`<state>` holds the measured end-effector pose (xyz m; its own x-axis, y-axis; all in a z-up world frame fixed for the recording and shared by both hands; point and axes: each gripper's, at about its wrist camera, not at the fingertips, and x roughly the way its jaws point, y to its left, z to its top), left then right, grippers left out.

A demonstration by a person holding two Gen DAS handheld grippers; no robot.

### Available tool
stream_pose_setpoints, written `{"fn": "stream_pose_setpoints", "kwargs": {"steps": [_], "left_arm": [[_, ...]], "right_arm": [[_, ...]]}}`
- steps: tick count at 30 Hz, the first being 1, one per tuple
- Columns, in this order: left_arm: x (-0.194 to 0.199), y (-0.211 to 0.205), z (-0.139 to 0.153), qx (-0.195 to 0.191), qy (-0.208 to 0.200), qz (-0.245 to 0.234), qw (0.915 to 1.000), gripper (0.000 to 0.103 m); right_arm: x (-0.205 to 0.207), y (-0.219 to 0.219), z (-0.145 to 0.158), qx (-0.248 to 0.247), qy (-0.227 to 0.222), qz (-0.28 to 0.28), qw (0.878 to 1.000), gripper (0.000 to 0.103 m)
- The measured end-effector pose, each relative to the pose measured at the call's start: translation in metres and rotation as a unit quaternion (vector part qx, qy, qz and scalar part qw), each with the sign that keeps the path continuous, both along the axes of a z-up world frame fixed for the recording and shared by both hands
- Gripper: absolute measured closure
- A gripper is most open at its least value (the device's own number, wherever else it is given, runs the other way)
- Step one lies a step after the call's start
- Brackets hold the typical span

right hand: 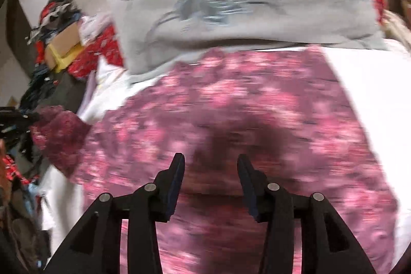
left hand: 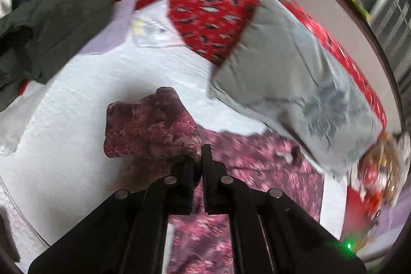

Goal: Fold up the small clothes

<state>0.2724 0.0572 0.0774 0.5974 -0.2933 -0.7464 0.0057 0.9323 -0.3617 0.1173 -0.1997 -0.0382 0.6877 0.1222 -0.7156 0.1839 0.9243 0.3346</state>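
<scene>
Bed with white sheet (left hand: 77, 120) | left hand-held gripper (left hand: 197, 161) clamps pink floral garment (left hand: 151, 127), corner lifted | right hand-held gripper (right hand: 210, 163) spread, empty | folding barely begun; dark clothes pile (left hand: 51, 25) waits

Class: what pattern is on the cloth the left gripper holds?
Pink-and-maroon floral cloth, clearest in the left wrist view.

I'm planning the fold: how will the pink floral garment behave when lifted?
Probably floppy: the corner pinched in the left gripper bunches and droops. The pink floral garment likely drapes, lying flat on the white bedsheet. Seems light.
</scene>
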Motion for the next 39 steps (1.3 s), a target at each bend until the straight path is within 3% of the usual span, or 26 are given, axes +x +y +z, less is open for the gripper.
{"fn": "stream_pose_setpoints", "kwargs": {"steps": [3, 7, 12, 15, 17, 19, 21, 23, 25, 27, 29, 32, 35, 39], "left_arm": [[-0.006, -0.042, -0.008, 0.016, 0.006, -0.033, 0.9993, 0.1], [-0.016, -0.106, -0.04, 0.032, 0.033, -0.076, 0.9961, 0.1], [-0.031, -0.172, -0.096, 0.092, 0.093, -0.123, 0.9837, 0.098], [-0.039, -0.182, -0.114, 0.113, 0.11, -0.134, 0.9784, 0.081], [-0.046, -0.177, -0.111, 0.111, 0.1, -0.143, 0.9783, 0.072], [-0.054, -0.165, -0.103, 0.096, 0.102, -0.152, 0.9784, 0.063], [-0.064, -0.14, -0.092, 0.053, 0.1, -0.149, 0.9823, 0.061], [-0.076, -0.101, -0.084, 0.005, 0.089, -0.12, 0.9888, 0.044], [-0.08, -0.071, -0.084, -0.024, 0.084, -0.085, 0.9925, 0.043], [-0.076, -0.041, -0.095, -0.057, 0.101, -0.055, 0.9917, 0.043], [-0.069, -0.022, -0.112, -0.091, 0.132, -0.029, 0.9866, 0.043], [-0.064, -0.013, -0.13, -0.134, 0.159, -0.019, 0.978, 0.043], [-0.063, -0.01, -0.136, -0.154, 0.163, -0.021, 0.9744, 0.043], [-0.063, -0.009, -0.136, -0.154, 0.158, -0.028, 0.9749, 0.043]], "right_arm": [[-0.01, -0.018, -0.025, 0.028, 0.017, -0.003, 0.999, 0.052], [-0.034, -0.017, -0.038, 0.025, -0.049, 0.014, 0.998, 0.051], [-0.039, -0.021, -0.041, 0.051, -0.065, 0.014, 0.997, 0.051], [-0.043, -0.029, -0.042, 0.069, -0.071, 0.015, 0.995, 0.051], [-0.042, -0.03, -0.042, 0.071, -0.073, 0.015, 0.995, 0.051], [-0.041, -0.03, -0.042, 0.069, -0.071, 0.015, 0.995, 0.051], [-0.041, -0.029, -0.041, 0.067, -0.064, 0.015, 0.996, 0.051], [-0.036, -0.028, -0.036, 0.062, -0.045, 0.014, 0.997, 0.051], [-0.028, -0.028, -0.027, 0.066, -0.026, 0.006, 0.997, 0.048], [-0.021, -0.025, -0.016, 0.084, -0.033, 0.006, 0.996, 0.047], [-0.008, -0.015, -0.001, 0.091, -0.05, 0.017, 0.994, 0.046], [0.019, 0.006, 0.014, 0.098, -0.06, 0.041, 0.993, 0.033], [0.049, 0.023, 0.013, 0.114, -0.045, 0.043, 0.992, 0.032], [0.079, 0.038, -0.007, 0.115, -0.006, 0.001, 0.993, 0.031]]}}
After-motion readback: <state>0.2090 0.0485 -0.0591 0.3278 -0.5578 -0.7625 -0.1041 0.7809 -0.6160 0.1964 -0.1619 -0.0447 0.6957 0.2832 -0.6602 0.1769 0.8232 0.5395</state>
